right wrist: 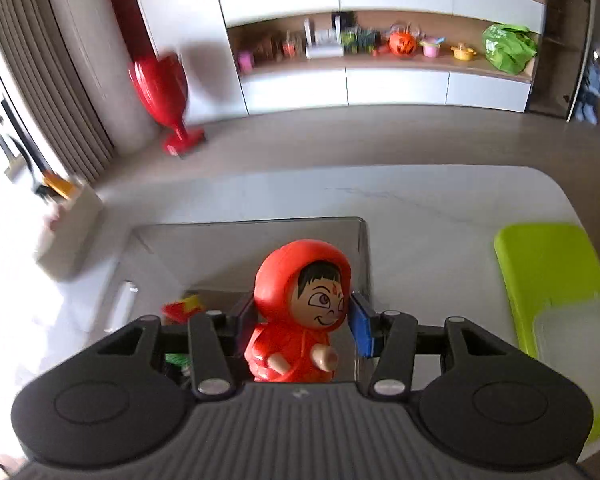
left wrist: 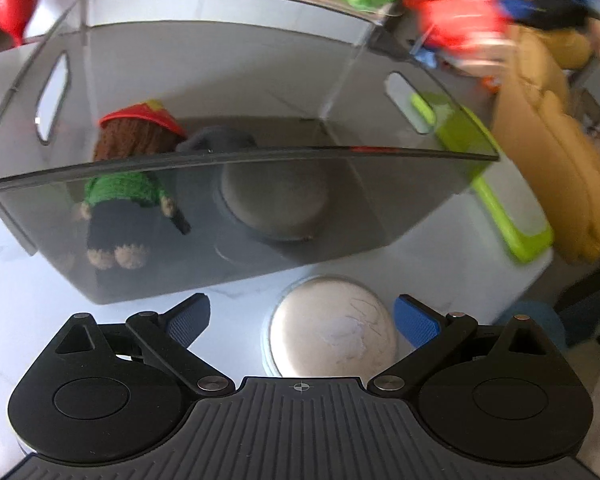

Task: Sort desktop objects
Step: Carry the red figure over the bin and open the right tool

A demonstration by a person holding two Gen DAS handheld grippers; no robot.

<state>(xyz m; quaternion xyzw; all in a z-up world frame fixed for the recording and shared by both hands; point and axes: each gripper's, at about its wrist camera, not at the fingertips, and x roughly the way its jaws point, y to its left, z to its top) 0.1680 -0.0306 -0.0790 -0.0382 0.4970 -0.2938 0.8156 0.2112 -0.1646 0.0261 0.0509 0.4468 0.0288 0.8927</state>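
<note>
A smoky transparent bin (left wrist: 236, 152) stands on the white table and holds a knitted doll (left wrist: 128, 184) with a red hat and a grey round object (left wrist: 272, 200). My left gripper (left wrist: 300, 320) hangs open just in front of the bin, over a white round tin (left wrist: 332, 332). My right gripper (right wrist: 302, 320) is shut on a red hooded figurine (right wrist: 300, 312), held above the near right part of the bin (right wrist: 360, 248). In the left wrist view that figurine (left wrist: 460, 20) shows blurred above the bin's far right corner.
A lime green lidded box (right wrist: 556, 280) lies on the table right of the bin, also seen as a green box (left wrist: 508, 208). A brown plush toy (left wrist: 560, 168) is at the right edge. A white holder (right wrist: 68, 224) stands far left. Shelves with toys are behind.
</note>
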